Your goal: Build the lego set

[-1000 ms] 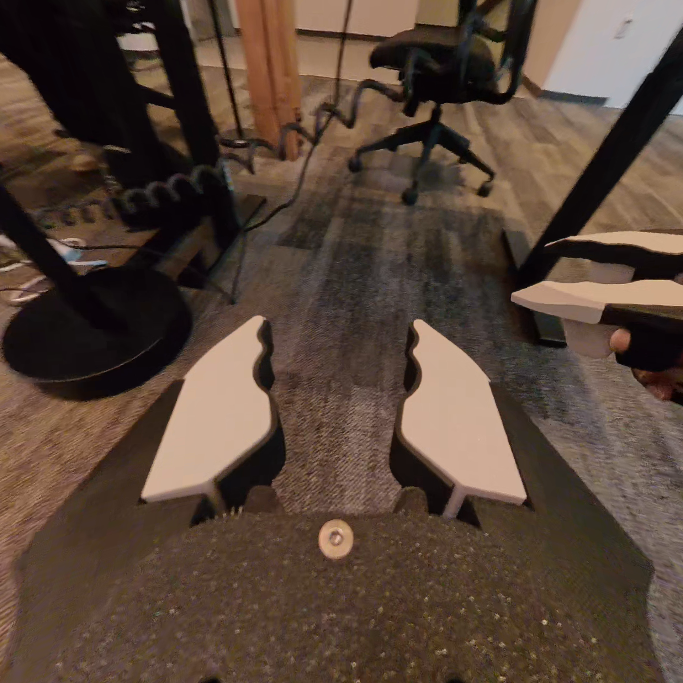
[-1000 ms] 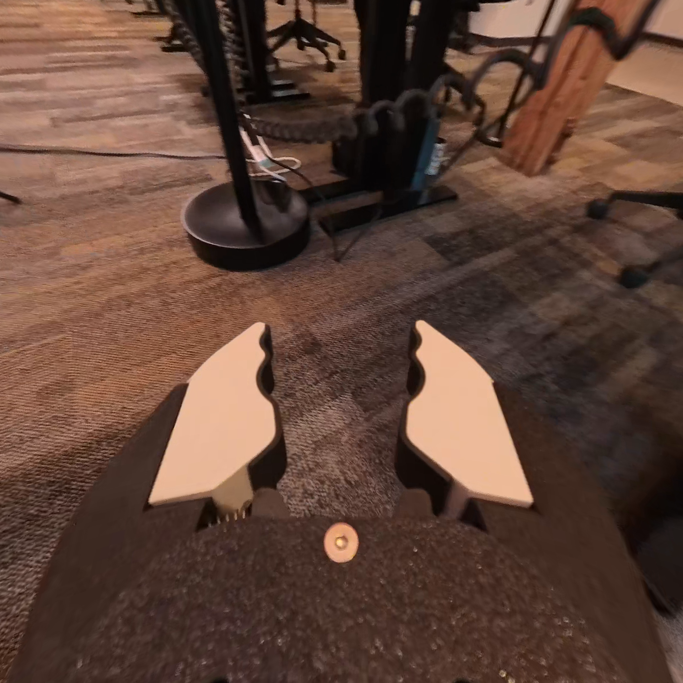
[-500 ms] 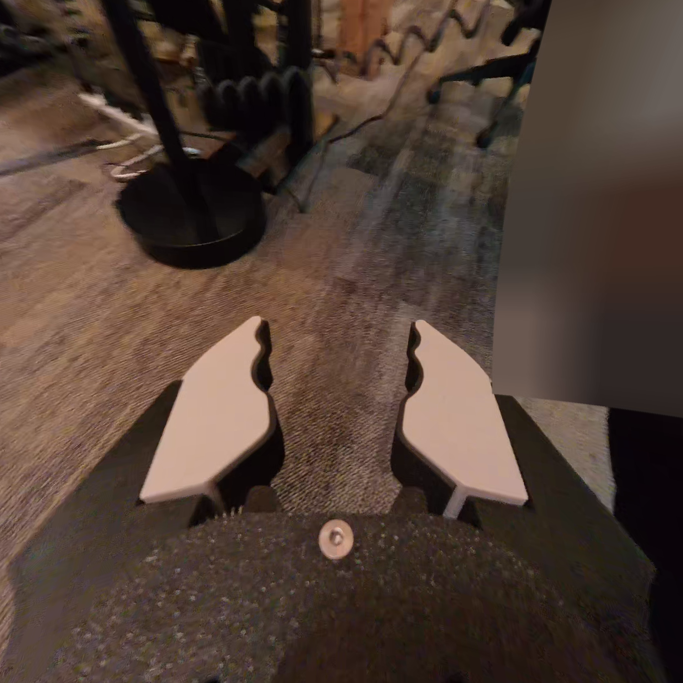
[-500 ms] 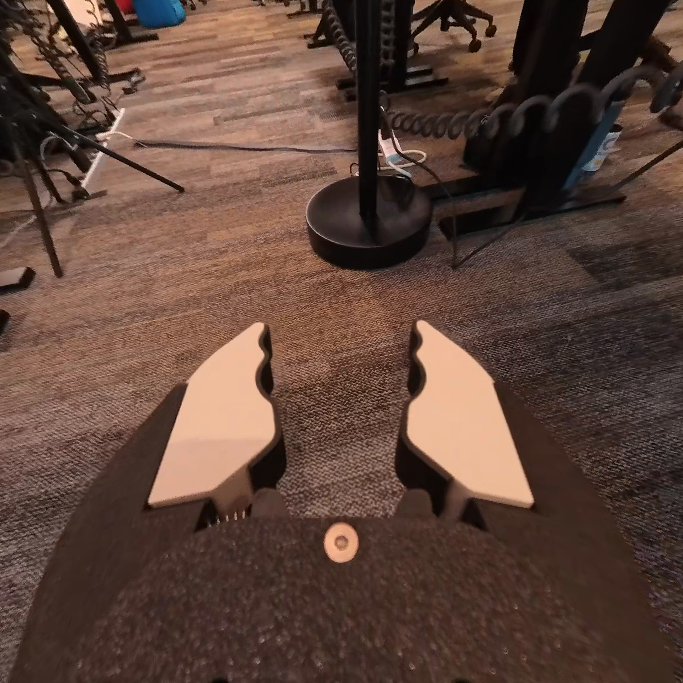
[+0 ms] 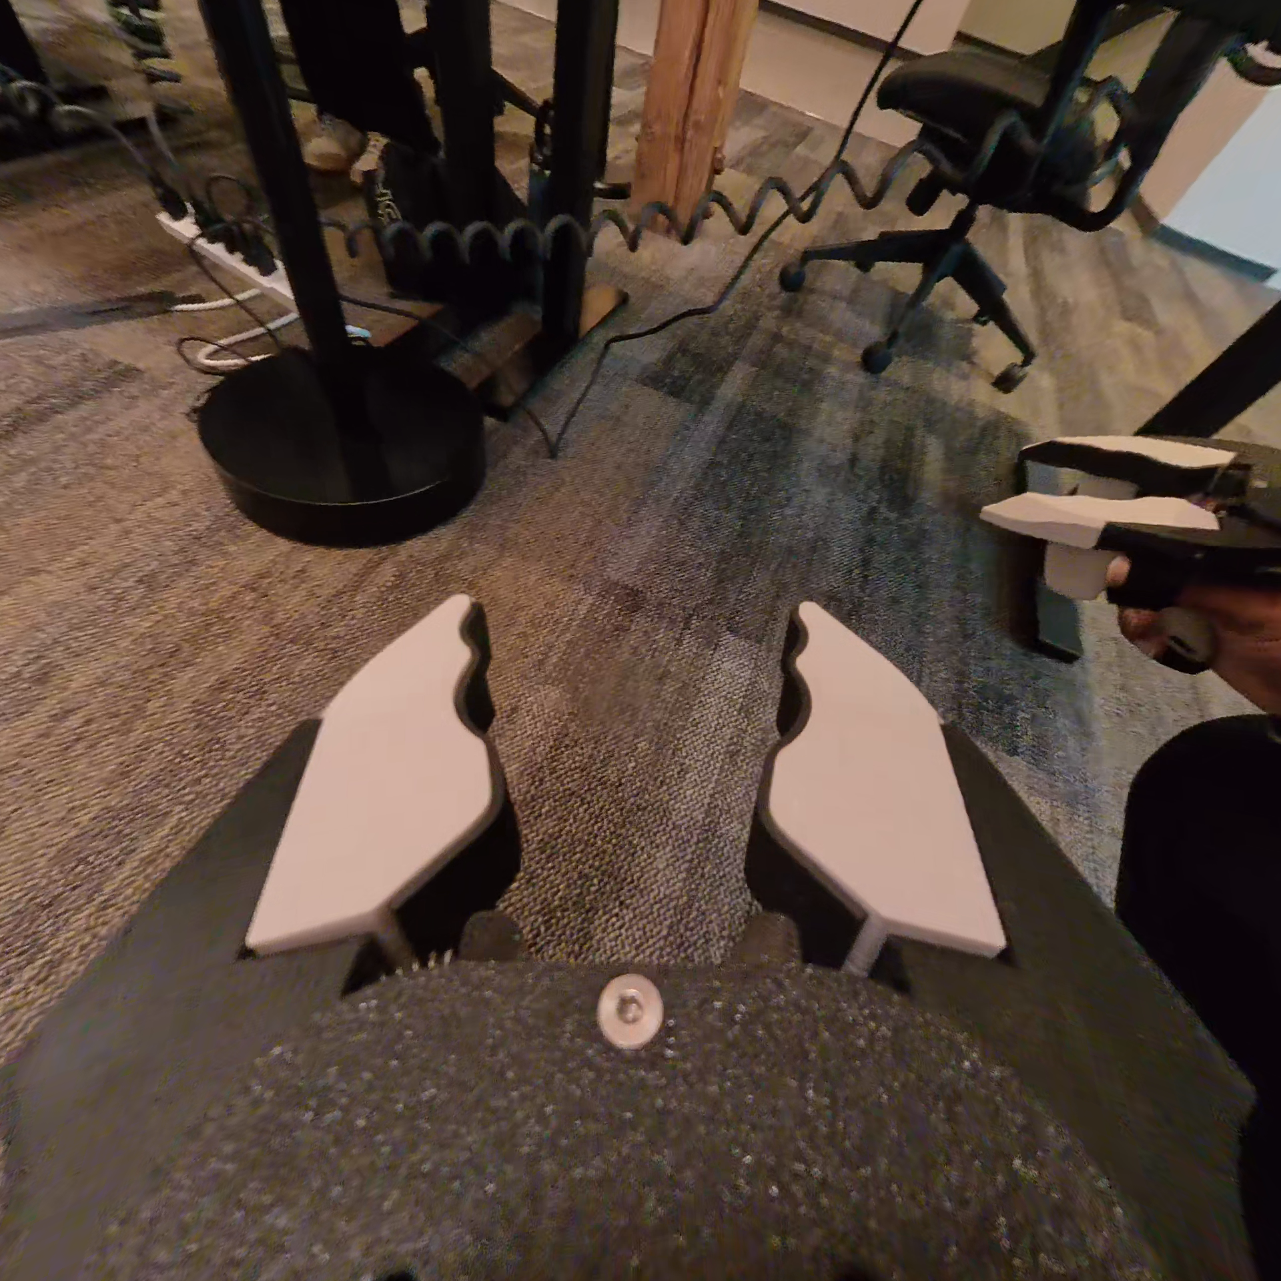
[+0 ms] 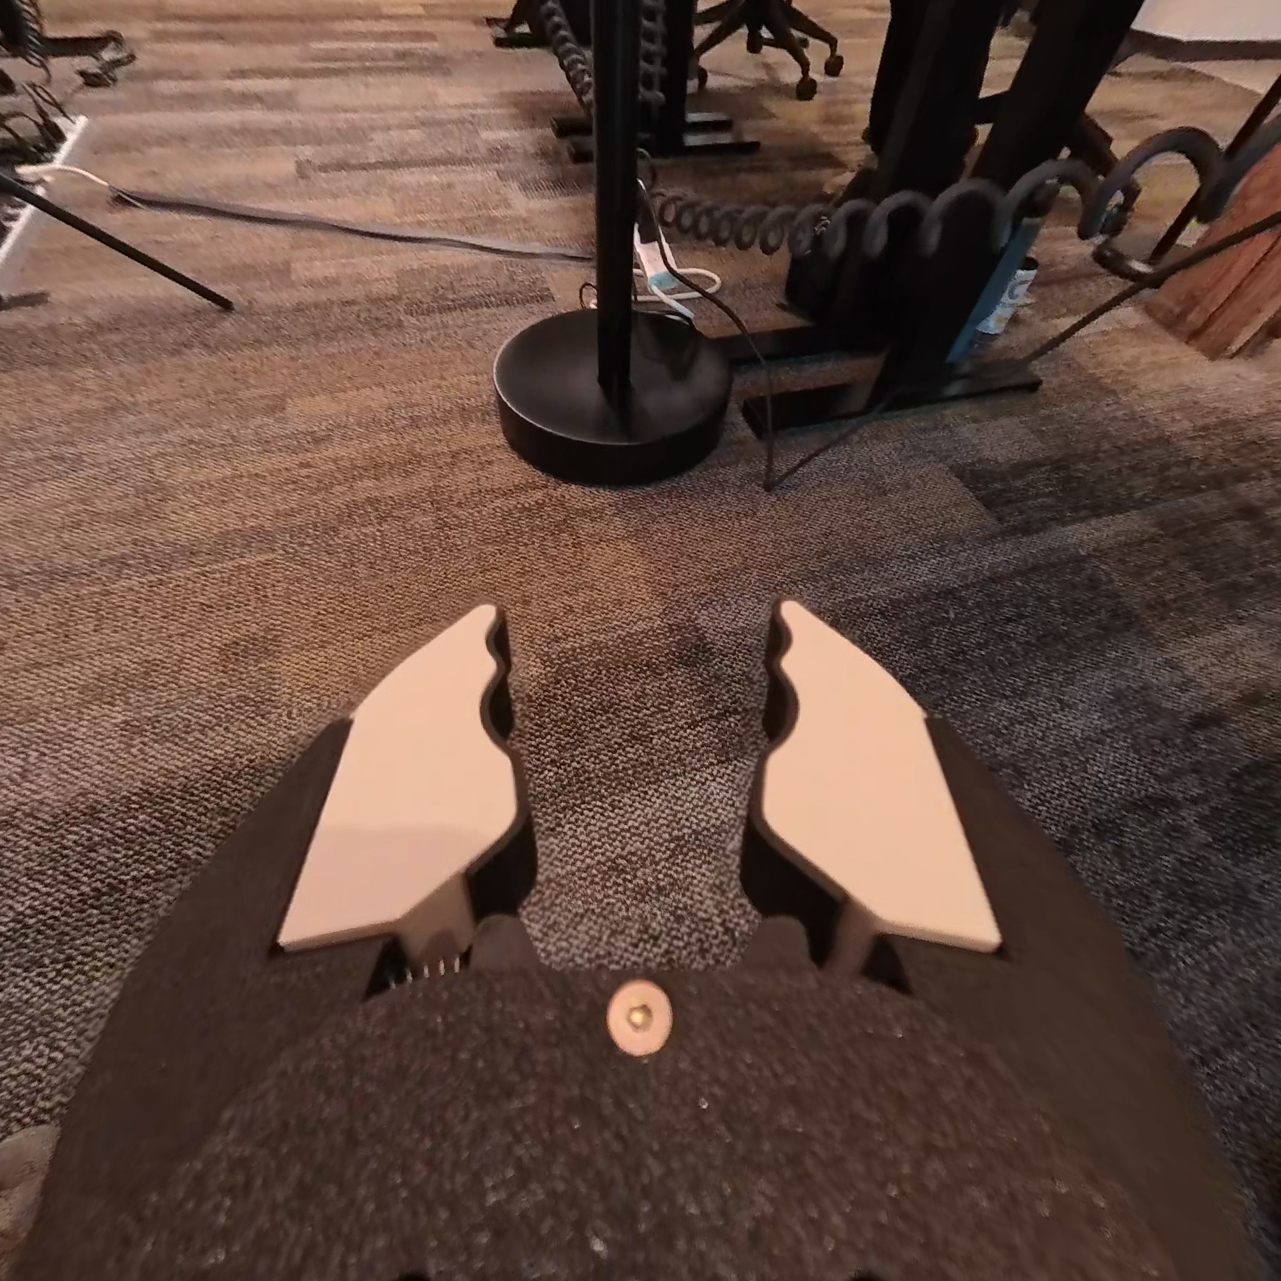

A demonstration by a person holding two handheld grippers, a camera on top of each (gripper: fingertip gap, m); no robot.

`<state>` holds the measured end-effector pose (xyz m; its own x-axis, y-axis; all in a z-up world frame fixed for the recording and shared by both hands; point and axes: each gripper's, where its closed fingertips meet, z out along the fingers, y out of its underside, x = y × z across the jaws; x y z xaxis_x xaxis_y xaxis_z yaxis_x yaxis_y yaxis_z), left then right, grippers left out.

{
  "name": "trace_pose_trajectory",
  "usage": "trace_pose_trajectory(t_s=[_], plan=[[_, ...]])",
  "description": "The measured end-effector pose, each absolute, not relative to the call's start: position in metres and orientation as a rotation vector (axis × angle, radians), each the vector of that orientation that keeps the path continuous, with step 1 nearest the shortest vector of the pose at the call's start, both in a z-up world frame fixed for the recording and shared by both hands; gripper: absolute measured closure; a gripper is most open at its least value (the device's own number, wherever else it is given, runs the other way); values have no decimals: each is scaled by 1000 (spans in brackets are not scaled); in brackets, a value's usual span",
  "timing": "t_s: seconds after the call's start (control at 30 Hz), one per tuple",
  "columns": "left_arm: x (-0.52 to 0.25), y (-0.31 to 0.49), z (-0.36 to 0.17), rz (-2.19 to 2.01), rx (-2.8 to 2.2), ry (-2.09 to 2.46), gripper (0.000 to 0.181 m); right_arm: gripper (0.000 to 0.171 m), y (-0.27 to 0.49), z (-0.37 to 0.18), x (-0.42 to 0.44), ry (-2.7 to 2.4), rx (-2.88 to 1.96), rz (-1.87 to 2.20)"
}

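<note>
Left gripper and right gripper, each held over grey-brown carpet with its jaws spread wide and nothing between them. In the left wrist view the right gripper appears at the far right edge, held by a hand. A round black stand base lies ahead, an office chair far right. No lego set appears in either view.

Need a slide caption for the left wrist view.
Open left gripper over carpet, facing a round stand base and office chair; right gripper at right; no lego visible.
</note>
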<state>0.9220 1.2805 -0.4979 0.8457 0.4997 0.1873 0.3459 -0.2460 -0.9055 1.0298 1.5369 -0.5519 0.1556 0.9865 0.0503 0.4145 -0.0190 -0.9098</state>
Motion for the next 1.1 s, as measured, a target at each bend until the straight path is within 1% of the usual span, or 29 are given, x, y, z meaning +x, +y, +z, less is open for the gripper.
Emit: trace_pose_trajectory(t_s=[0.27, 0.57, 0.7, 0.77, 0.93, 1.0, 1.03, 1.1], plan=[[922, 1308, -504, 129, -1874, -583, 101, 100, 1543, -548, 1039, -1363, -1595, 830], [894, 1305, -521, 222, -1930, -593, 101, 100, 1546, -559, 1031, -1361, -1665, 813], [889, 1312, -519, 283, -1934, -580, 102, 100, 1532, -549, 1029, -1364, -1671, 834], [887, 1307, -518, 356, -1945, -593, 108, 99, 1520, -541, 1027, -1371, -1683, 856], [892, 1289, -521, 398, -1961, -679, 108, 100, 1489, -513, 1022, -1390, -1650, 849], [907, 1286, -512, 370, -1948, -691, 110, 103, 1474, -495, 1017, -1432, -1564, 780], [917, 1285, -500, 376, -1943, -675, 110, 106, 1465, -483, 1015, -1469, -1509, 738], [940, 1283, -449, 385, -1883, -648, 113, 109, 1442, -456, 1016, -1551, -1496, 688]])
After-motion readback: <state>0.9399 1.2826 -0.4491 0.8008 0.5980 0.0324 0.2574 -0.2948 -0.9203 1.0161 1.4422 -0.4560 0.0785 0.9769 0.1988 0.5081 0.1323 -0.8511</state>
